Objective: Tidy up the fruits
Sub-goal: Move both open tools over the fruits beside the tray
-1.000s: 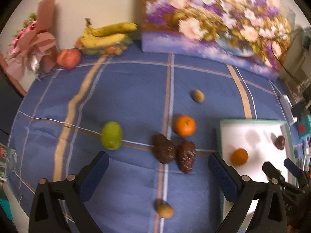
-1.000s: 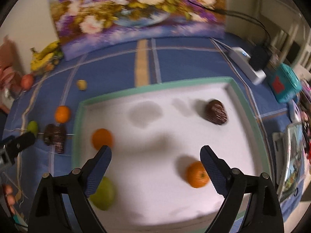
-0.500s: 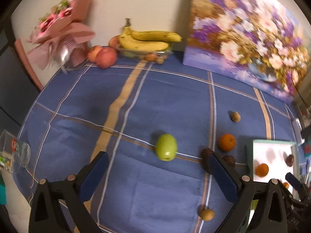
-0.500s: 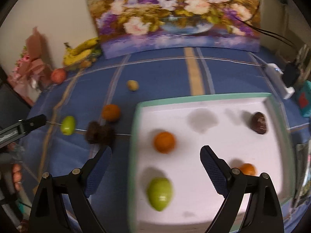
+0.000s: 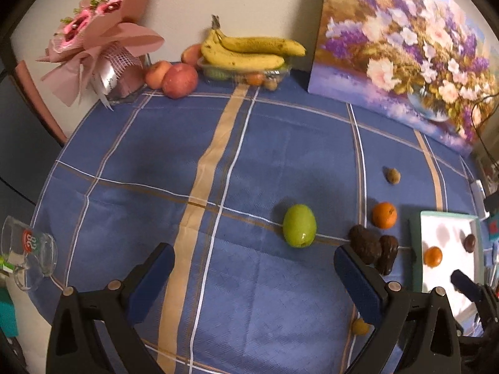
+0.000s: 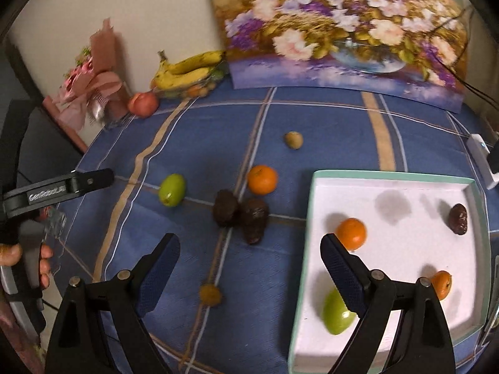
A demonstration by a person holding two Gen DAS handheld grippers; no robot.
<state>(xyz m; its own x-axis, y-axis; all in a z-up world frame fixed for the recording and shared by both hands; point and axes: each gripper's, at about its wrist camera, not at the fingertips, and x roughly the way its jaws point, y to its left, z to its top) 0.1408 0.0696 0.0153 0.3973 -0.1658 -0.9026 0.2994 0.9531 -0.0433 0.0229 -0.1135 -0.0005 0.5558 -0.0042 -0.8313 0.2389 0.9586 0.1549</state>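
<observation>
On the blue checked cloth lie a green fruit (image 5: 299, 229) (image 6: 171, 189), an orange (image 5: 384, 215) (image 6: 262, 179), two dark brown fruits (image 5: 372, 248) (image 6: 240, 213) and two small tan fruits (image 6: 293, 140) (image 6: 210, 294). The white tray (image 6: 402, 176) (image 5: 416, 243) holds two oranges (image 6: 351, 233), a green fruit (image 6: 336, 313) and a dark fruit (image 6: 458, 218). My left gripper (image 5: 254, 275) is open and empty, short of the green fruit. My right gripper (image 6: 251, 265) is open and empty, over the tray's left edge.
Bananas (image 5: 249, 51) on a clear fruit box, apples (image 5: 179, 79) and a pink bouquet (image 5: 99, 50) stand at the back wall beside a flower painting (image 5: 405, 46). A glass (image 5: 26, 249) lies at the table's left edge. A white power strip (image 6: 483, 162) is at the right.
Both grippers have pulled back and swung left. The right gripper has left the tray's middle for its left edge; the left view now takes in more of the table's left side.
</observation>
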